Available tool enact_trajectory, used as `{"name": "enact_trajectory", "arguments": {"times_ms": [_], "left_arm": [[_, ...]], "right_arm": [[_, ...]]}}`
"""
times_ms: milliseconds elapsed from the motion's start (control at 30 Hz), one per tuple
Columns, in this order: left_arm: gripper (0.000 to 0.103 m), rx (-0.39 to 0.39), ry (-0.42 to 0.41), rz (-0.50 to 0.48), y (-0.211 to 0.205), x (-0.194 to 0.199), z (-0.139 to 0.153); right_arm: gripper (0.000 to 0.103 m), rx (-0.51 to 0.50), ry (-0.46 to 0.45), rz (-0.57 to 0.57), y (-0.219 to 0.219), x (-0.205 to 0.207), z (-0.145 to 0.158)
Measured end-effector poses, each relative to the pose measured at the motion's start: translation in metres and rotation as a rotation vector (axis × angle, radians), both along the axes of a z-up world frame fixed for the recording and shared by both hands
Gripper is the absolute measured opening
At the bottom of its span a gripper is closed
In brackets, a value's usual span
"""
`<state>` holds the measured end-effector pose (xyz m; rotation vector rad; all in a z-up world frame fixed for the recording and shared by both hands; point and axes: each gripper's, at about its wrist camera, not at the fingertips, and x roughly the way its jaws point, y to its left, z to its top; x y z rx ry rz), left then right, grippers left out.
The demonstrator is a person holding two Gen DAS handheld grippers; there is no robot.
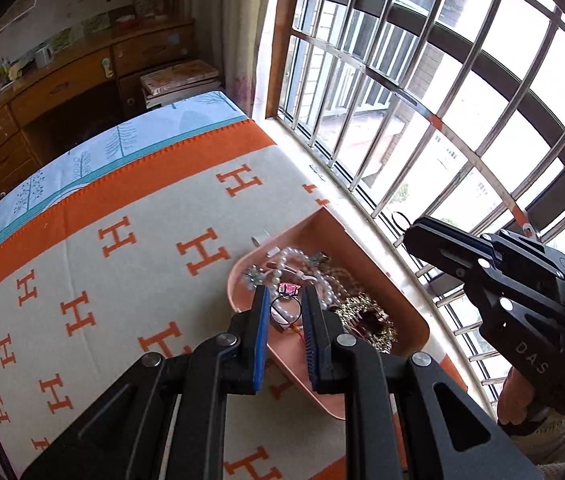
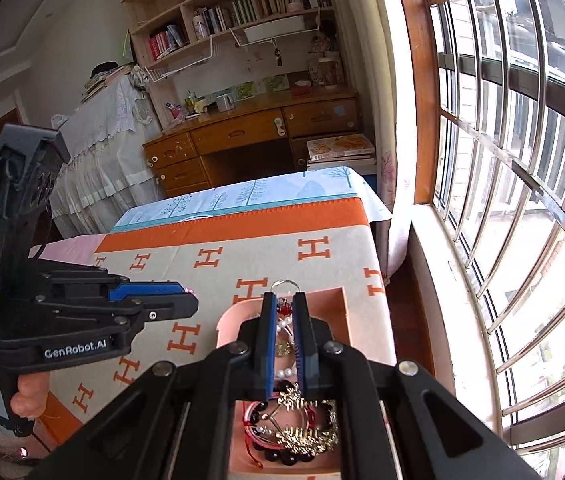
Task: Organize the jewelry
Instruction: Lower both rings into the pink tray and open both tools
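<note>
I've got the pink tray (image 1: 370, 256) sitting on the H-patterned blanket by the window, heaped with jewelry. White pearl strand (image 1: 302, 264) tangled at the far end, a silver flower piece (image 1: 254, 276) on its rim side, gold chain cluster (image 2: 302, 432) and dark bead bracelet (image 2: 282, 456) piled nearest me.
</note>
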<state>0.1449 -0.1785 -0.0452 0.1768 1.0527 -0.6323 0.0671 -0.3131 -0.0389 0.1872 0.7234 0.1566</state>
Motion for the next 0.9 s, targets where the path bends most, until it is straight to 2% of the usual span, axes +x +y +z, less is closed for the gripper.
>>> {"name": "enact_trajectory", "arguments": {"times_ms": [167, 367, 433, 467, 500, 567, 600, 733, 800, 900], "left_arm": [[0.014, 0.044, 0.066, -0.026, -0.02, -0.017, -0.028], [0.014, 0.109, 0.102, -0.034, -0.021, -0.025, -0.054], [0.022, 0.112, 0.1, -0.03, -0.018, -0.026, -0.053], [0.033, 0.114, 0.093, -0.024, -0.016, -0.027, -0.052], [0.048, 0.115, 0.085, -0.018, -0.014, -0.027, -0.05], [0.065, 0.112, 0.057, 0.004, -0.009, -0.028, -0.042], [0.07, 0.112, 0.045, 0.016, -0.006, -0.028, -0.038], [0.078, 0.116, 0.009, 0.056, 0.008, -0.028, -0.021], [0.086, 0.125, -0.017, 0.08, 0.014, -0.029, -0.013], [0.088, 0.129, -0.044, 0.111, 0.025, -0.033, -0.001]], "right_arm": [[0.008, 0.03, 0.05, 0.015, -0.009, -0.004, -0.015], [0.008, 0.038, 0.104, 0.09, 0.005, -0.007, -0.034], [0.008, 0.045, 0.12, 0.112, 0.009, -0.006, -0.037], [0.008, 0.049, 0.128, 0.122, 0.01, -0.006, -0.037], [0.008, 0.059, 0.137, 0.134, 0.011, -0.005, -0.037], [0.008, 0.086, 0.15, 0.148, 0.012, -0.005, -0.036], [0.008, 0.094, 0.15, 0.147, 0.011, -0.005, -0.035], [0.008, 0.119, 0.14, 0.143, 0.009, -0.007, -0.027], [0.008, 0.121, 0.132, 0.145, 0.01, -0.01, -0.022], [0.008, 0.124, 0.127, 0.159, 0.012, -0.013, -0.015]]}}
